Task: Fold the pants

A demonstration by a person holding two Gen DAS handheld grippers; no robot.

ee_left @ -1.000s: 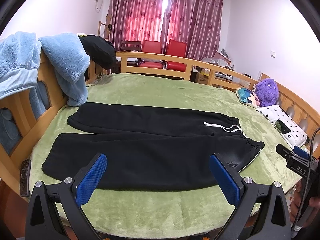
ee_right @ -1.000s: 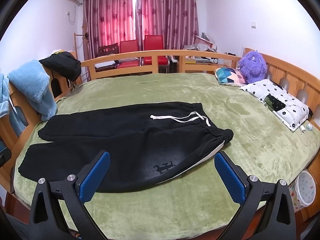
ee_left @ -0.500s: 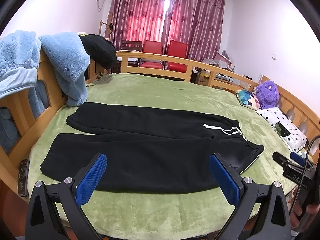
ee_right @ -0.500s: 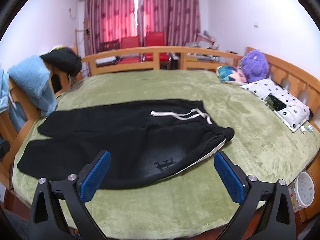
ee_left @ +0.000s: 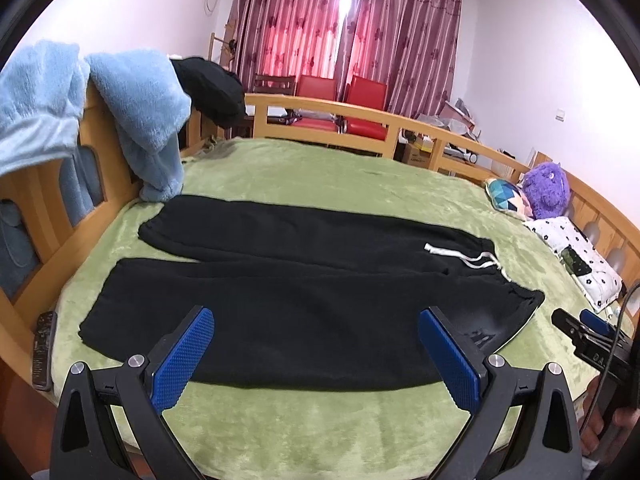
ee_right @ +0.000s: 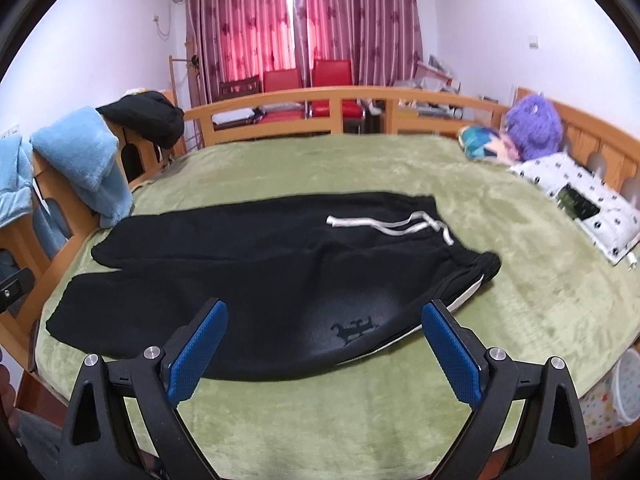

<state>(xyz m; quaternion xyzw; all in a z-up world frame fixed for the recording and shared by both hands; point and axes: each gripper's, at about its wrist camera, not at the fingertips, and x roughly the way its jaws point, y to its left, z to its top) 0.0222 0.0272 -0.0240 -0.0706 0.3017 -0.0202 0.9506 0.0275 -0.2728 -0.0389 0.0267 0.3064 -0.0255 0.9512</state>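
Observation:
Black pants [ee_left: 304,288] lie flat on the green bed cover, legs to the left, waistband with white drawstring [ee_left: 468,258] to the right. They also show in the right wrist view [ee_right: 272,264], with a small logo [ee_right: 354,328] near the front edge. My left gripper [ee_left: 316,344] is open and empty, held above the near edge of the pants' legs. My right gripper [ee_right: 324,340] is open and empty, above the near edge by the waist. The right gripper's tip shows at the right edge of the left wrist view [ee_left: 580,336].
Wooden bed rails [ee_left: 360,114] ring the bed. Blue fleece garments [ee_left: 136,120] and a dark garment [ee_left: 208,92] hang on the left rail. A purple plush [ee_left: 546,194], cushion and spotted pillow [ee_left: 576,258] lie at right. A remote [ee_left: 42,350] lies at the left edge.
Both grippers have shifted slightly, the view drifting a little nearer and over the pants. The pants have not moved. Both grippers stay open.

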